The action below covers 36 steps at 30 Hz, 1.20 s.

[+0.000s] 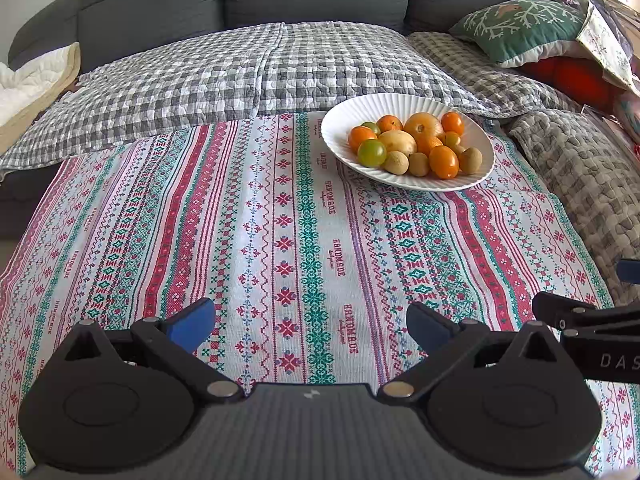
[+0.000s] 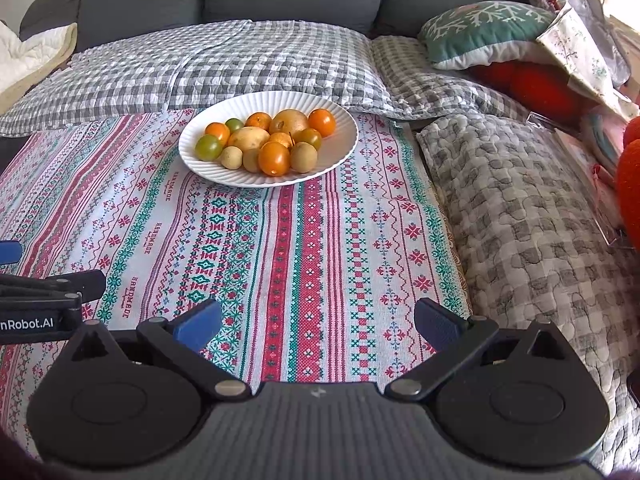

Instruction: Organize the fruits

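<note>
Left wrist view shows the white ribbed plate (image 1: 408,102) of orange, green and tan fruits (image 1: 416,144) far right on the striped embroidered cloth (image 1: 248,240); both grippers (image 1: 310,326) (image 2: 318,326) hover near, jaws spread, empty.

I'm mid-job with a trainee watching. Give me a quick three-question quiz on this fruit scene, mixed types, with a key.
1. True or false: the left tool is holding a fruit.
2. Where do the fruits lie? A) all on the white plate B) scattered on the patterned cloth C) on the green cushion
3. Fill in: the fruit at the left end of the front row, beside the yellow fruit, is mostly ____ in colour.

Key: 1 false, both it and the right tool are open and empty; 2 A; 3 green.
</note>
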Each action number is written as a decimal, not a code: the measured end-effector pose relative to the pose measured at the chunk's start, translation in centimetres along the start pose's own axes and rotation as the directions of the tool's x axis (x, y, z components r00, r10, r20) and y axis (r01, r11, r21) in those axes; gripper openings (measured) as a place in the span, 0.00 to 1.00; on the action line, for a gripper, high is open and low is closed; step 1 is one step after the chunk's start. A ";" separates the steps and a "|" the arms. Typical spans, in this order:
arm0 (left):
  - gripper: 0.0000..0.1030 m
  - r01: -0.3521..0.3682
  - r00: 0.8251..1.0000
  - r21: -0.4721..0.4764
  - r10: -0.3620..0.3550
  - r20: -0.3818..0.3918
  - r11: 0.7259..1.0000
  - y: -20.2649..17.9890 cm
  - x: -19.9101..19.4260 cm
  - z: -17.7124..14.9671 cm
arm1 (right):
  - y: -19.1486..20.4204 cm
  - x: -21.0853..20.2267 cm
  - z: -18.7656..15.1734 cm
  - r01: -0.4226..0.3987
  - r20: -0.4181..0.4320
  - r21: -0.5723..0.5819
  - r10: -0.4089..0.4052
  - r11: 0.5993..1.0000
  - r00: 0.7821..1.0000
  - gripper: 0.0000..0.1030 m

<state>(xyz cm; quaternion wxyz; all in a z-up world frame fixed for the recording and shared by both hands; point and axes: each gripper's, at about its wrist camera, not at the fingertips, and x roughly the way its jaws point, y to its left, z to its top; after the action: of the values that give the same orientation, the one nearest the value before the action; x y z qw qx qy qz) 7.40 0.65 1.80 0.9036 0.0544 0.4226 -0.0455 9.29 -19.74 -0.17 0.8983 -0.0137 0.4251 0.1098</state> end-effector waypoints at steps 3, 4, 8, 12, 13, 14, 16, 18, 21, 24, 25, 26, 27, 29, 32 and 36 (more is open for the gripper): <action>0.93 0.000 1.000 0.000 0.000 0.000 1.000 0.0 0.0 0.0 | 0.1 0.0 0.0 0.000 0.000 -0.003 0.000 1.000 1.000 1.00; 0.93 0.001 1.000 0.001 -0.001 0.000 1.000 0.0 0.0 0.0 | 0.1 0.0 0.0 0.000 0.000 -0.004 0.000 1.000 1.000 1.00; 0.93 0.001 1.000 0.001 -0.001 -0.001 1.000 0.0 0.0 0.0 | 0.1 0.0 0.0 0.000 0.000 -0.003 0.000 1.000 1.000 1.00; 0.93 0.002 1.000 0.000 -0.002 -0.002 1.000 0.0 0.0 0.0 | 0.1 0.0 0.0 0.000 0.000 -0.003 0.000 1.000 1.000 1.00; 0.93 0.003 1.000 0.000 -0.003 -0.003 1.000 0.0 0.0 0.0 | 0.1 0.0 0.0 0.000 0.000 -0.002 0.000 1.000 1.000 1.00; 0.93 0.005 1.000 -0.001 -0.005 -0.004 1.000 -0.1 0.0 0.0 | 0.1 0.0 0.0 0.000 0.000 -0.003 0.000 1.000 1.000 1.00; 0.93 0.006 1.000 -0.002 -0.006 -0.005 1.000 -0.1 0.0 0.0 | 0.1 0.0 0.0 -0.001 0.000 -0.003 0.001 1.000 1.000 1.00; 0.93 0.006 1.000 -0.001 -0.006 -0.005 1.000 -0.1 0.0 0.0 | 0.0 0.0 0.0 0.000 0.000 -0.003 0.000 1.000 1.000 1.00; 0.93 0.007 1.000 -0.002 -0.007 -0.006 1.000 -0.1 0.0 0.0 | 0.1 0.0 0.0 0.000 0.000 -0.003 0.000 1.000 1.000 1.00; 0.93 0.006 1.000 -0.002 -0.006 -0.005 1.000 -0.1 0.0 0.0 | 0.1 0.0 0.0 0.000 0.000 -0.003 0.000 1.000 1.000 1.00; 0.93 0.006 1.000 -0.002 -0.006 -0.005 1.000 -0.1 0.0 0.0 | 0.1 0.0 0.0 0.000 0.000 -0.004 0.000 1.000 1.000 1.00; 0.93 0.006 1.000 -0.002 -0.006 -0.005 1.000 -0.1 0.0 0.0 | 0.1 0.0 0.0 0.001 0.000 -0.003 -0.001 1.000 1.000 1.00; 0.93 0.006 1.000 -0.002 -0.006 -0.006 1.000 -0.1 0.0 0.0 | 0.1 0.0 0.0 0.000 0.000 -0.003 0.000 1.000 1.000 1.00; 0.93 0.006 1.000 -0.002 -0.006 -0.006 1.000 -0.1 0.0 0.0 | 0.1 0.0 0.0 0.000 0.000 -0.003 0.000 1.000 1.000 1.00; 0.93 0.008 1.000 0.000 -0.008 -0.006 1.000 -0.1 -0.1 0.0 | 0.1 0.0 0.0 0.001 0.001 -0.004 -0.001 1.000 1.000 1.00; 0.93 0.006 1.000 -0.001 -0.006 -0.006 1.000 -0.1 -0.1 0.0 | 0.1 0.0 -0.1 0.001 0.000 -0.004 -0.001 1.000 1.000 1.00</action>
<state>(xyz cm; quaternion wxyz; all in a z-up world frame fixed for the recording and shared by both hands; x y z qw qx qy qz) 7.31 0.52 1.83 0.9021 0.0526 0.4256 -0.0478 9.22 -19.62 -0.18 0.8984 -0.0156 0.4248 0.1102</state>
